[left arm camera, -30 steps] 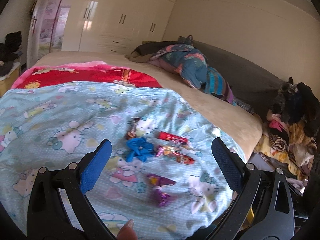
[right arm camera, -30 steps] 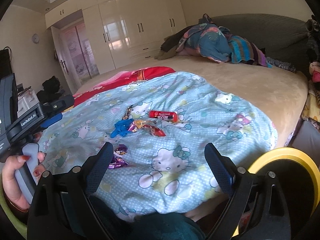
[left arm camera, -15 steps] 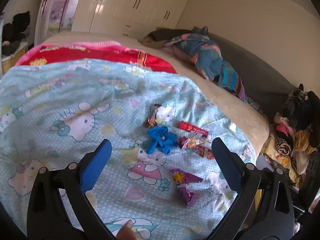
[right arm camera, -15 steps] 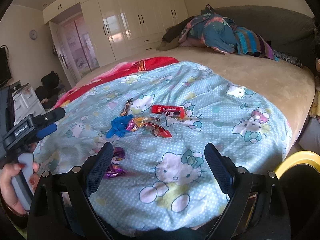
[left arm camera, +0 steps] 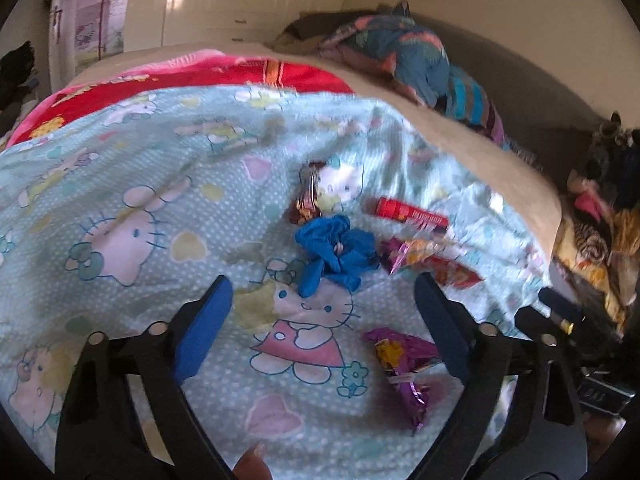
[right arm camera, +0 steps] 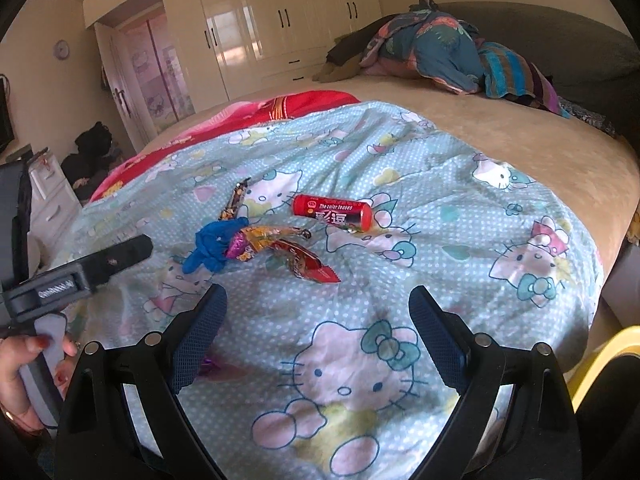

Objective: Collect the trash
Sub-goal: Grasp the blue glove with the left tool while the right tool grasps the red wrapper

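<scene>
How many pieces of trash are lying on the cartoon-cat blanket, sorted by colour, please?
Blue: 1, the crumpled blue glove
Red: 2, the red tube and the red wrapper
Purple: 1, the purple wrapper
Orange-gold: 1, the orange wrapper
Dark brown: 1, the dark slim wrapper
Total: 6

Soft matt cotton-looking quilt [right arm camera: 440, 168], crinkly shiny foil wrappers [left arm camera: 404, 360], and glossy lacquered wardrobe doors [right arm camera: 256, 20].

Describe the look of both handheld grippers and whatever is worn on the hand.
Both the left gripper and right gripper have black frames, silver rivets and blue textured pads. The left one carries white lettering. The hand wears red nail polish and a ring.
</scene>
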### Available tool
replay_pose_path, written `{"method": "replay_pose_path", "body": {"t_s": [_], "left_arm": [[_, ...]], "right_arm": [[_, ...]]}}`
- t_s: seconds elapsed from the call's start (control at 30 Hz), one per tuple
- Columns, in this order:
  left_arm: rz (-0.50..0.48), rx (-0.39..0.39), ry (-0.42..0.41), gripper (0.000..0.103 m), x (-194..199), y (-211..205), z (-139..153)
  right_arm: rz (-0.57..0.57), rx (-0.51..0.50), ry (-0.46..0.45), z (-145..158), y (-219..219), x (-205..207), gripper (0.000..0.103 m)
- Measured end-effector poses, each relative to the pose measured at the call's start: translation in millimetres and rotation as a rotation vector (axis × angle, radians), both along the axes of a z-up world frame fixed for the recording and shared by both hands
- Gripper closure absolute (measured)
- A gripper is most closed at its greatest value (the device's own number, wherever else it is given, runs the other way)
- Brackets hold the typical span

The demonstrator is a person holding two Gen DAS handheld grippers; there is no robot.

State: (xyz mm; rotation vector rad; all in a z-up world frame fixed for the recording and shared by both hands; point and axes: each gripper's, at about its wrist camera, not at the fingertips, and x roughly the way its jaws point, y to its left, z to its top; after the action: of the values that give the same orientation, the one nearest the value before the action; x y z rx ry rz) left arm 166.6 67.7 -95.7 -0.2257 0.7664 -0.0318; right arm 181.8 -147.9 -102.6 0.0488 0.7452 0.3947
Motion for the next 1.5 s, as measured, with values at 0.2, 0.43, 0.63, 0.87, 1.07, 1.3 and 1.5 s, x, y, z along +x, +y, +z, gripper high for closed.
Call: {"method": "replay_pose_path", "body": {"t_s": [0.2, 0.43, 0.63, 0.87, 1.07, 1.3, 1.5], "left_arm": [[-0.025, 0.032, 0.04, 0.033, 20, -7, -17], [-0.007, 0.026, 0.092, 0.043, 35, -6, -39], [0.0, 0.014, 0.068, 0.048, 36, -5, -41], [-0.015, -0.026, 0.067, 0.077, 36, -3, -44], [-0.026, -0.063, 0.095, 0.099, 37, -1, -50], [-0.023, -0.101, 0.053, 0.103, 22, 9, -45], [-0.013, -0.084, -0.05, 0.103, -3, 14, -21]], "right_arm": [[0.024, -0.042, 0.025, -12, 8, 21, 0.015], [0.057, -0.104, 0.058, -30, 21, 45, 0.029], [0.066, -0.06, 0.09, -38, 27, 56, 0.049], [0.113, -0.005, 0.103, -41, 36, 39, 0.083], [0.097, 0.076, 0.089, -30, 26, 16, 0.089], [0.095, 0.132, 0.09, -21, 12, -8, 0.093], [0.077, 0.188, 0.112, -16, -7, -25, 0.098]]}}
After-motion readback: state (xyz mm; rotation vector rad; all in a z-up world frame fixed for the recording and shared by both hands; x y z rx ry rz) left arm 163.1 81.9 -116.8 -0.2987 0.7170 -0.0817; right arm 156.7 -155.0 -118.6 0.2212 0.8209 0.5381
